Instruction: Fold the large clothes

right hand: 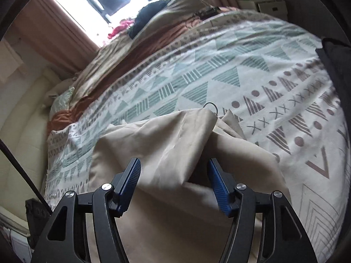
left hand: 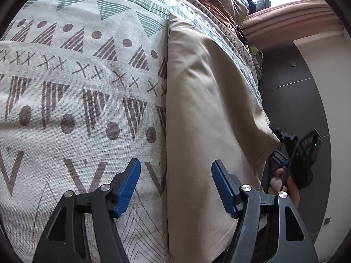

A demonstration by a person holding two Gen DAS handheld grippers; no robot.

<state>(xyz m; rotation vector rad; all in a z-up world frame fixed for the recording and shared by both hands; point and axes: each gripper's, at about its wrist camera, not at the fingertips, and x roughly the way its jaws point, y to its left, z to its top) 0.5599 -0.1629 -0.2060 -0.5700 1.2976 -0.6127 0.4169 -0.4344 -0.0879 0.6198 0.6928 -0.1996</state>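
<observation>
Patterned bedspread (left hand: pixel 76 76), beige garment (left hand: pixel 208 109), perhaps curtains (right hand: pixel 54 28)

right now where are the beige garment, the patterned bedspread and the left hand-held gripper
beige garment (left hand: pixel 208 109), left wrist view, on its flat middle panel
patterned bedspread (left hand: pixel 76 76), left wrist view, on a bare stretch with crosses
left hand-held gripper (left hand: pixel 175 186), left wrist view, midway between its blue fingertips

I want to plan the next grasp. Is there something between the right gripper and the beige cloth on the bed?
Nothing visible. The right gripper is open directly over the beige cloth, whose raised fold lies just ahead of its fingers.
</observation>
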